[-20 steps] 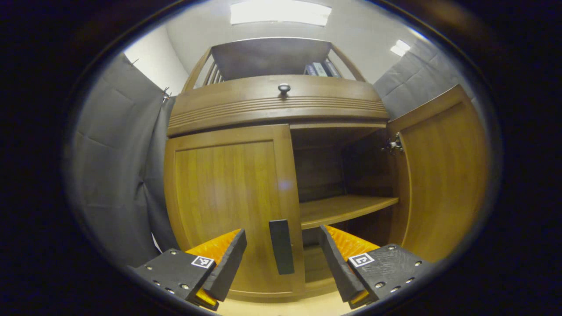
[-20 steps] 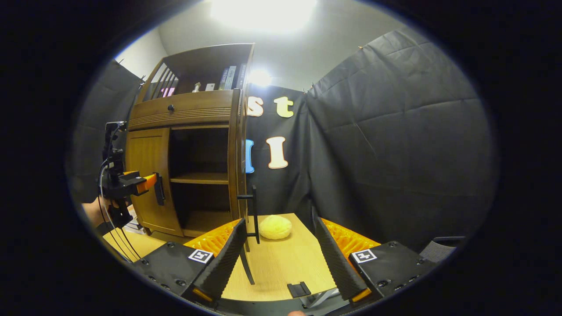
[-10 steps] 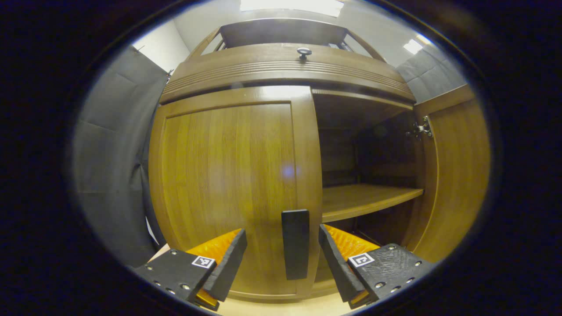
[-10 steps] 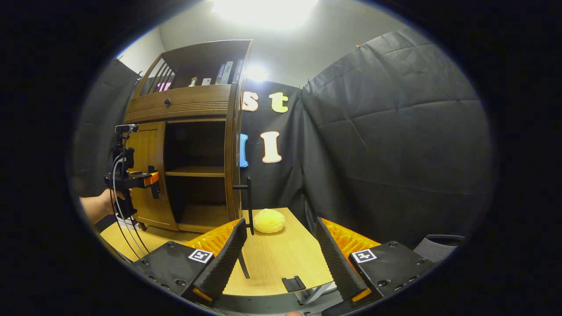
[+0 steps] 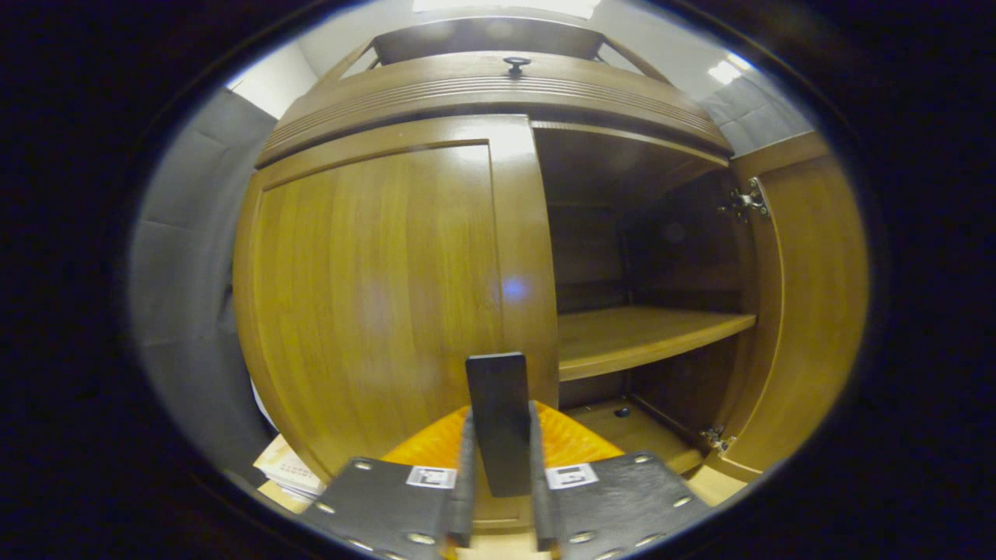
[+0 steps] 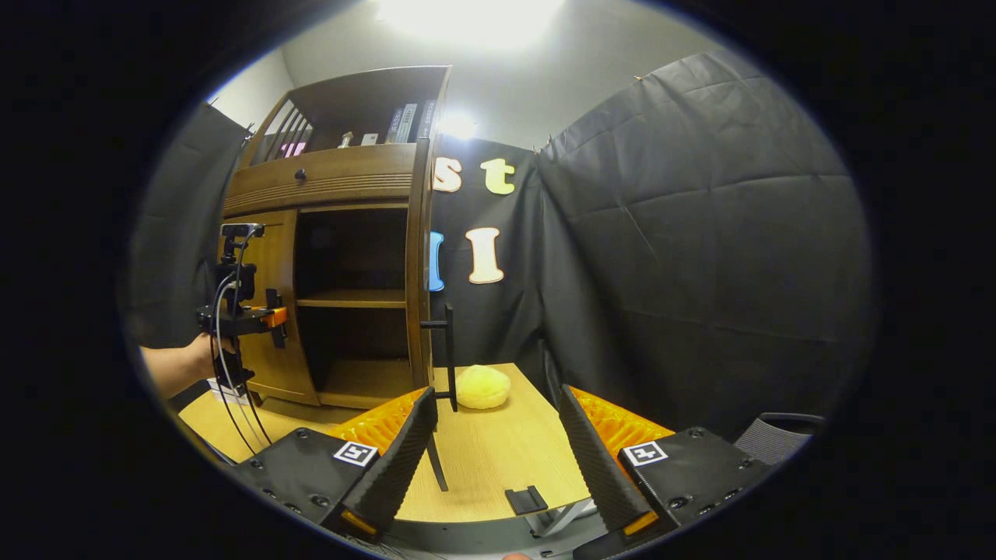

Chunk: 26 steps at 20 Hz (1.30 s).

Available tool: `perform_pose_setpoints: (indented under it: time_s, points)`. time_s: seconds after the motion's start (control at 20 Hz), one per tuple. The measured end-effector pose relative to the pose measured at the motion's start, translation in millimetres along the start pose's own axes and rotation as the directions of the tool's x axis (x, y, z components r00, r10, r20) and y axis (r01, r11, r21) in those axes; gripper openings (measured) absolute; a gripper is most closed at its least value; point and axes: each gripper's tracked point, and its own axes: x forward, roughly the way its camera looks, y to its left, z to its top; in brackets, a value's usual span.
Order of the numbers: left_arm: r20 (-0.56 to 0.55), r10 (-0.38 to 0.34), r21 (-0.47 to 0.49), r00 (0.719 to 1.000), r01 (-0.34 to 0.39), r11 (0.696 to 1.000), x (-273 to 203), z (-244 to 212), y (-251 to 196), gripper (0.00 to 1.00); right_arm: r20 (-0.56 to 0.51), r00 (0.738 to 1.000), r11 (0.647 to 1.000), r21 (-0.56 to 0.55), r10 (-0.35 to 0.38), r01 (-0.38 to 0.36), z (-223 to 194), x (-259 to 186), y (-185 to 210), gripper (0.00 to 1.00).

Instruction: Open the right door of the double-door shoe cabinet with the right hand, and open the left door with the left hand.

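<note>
Wooden left door (image 5: 373,295) is waiting: left gripper (image 5: 498,498) is clamping its dark bar handle (image 5: 498,424), pull due; right gripper (image 6: 494,459) is idling agape.

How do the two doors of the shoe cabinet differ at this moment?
The left door is shut, while the right door stands swung open. The left gripper grips the left door's handle; the right door's handle is free. Both are brown wood.
</note>
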Motion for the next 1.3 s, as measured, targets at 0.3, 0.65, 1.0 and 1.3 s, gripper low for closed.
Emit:
perform_pose_setpoints:
  time_s: [0.3, 0.65, 1.0, 1.3]
  points:
    - [-0.025, -0.017, -0.028, 1.000, 0.017, 0.999, -14.5, -1.5, 2.0, 0.22, 0.003, 1.000, 1.000, 0.012, 0.026, -0.026, 0.1, 3.2, 5.6, 0.96]
    - [-0.025, -0.028, -0.037, 0.999, 0.027, 0.999, -48.5, -1.6, 7.0, 0.22, 0.010, 0.996, 0.996, 0.006, 0.085, -0.085, 0.9, 7.5, 26.9, 0.96]
    - [-0.023, -0.035, -0.040, 0.999, 0.034, 0.999, -89.4, -2.6, 18.3, 0.19, 0.018, 0.989, 0.989, 0.009, 0.149, -0.149, 2.2, 11.4, 49.2, 0.96]
    - [-0.028, -0.019, -0.064, 0.999, 0.017, 0.998, -122.1, -3.4, 32.1, 0.19, 0.032, 0.982, 0.983, 0.008, 0.185, -0.185, 6.5, 14.9, 63.8, 0.97]
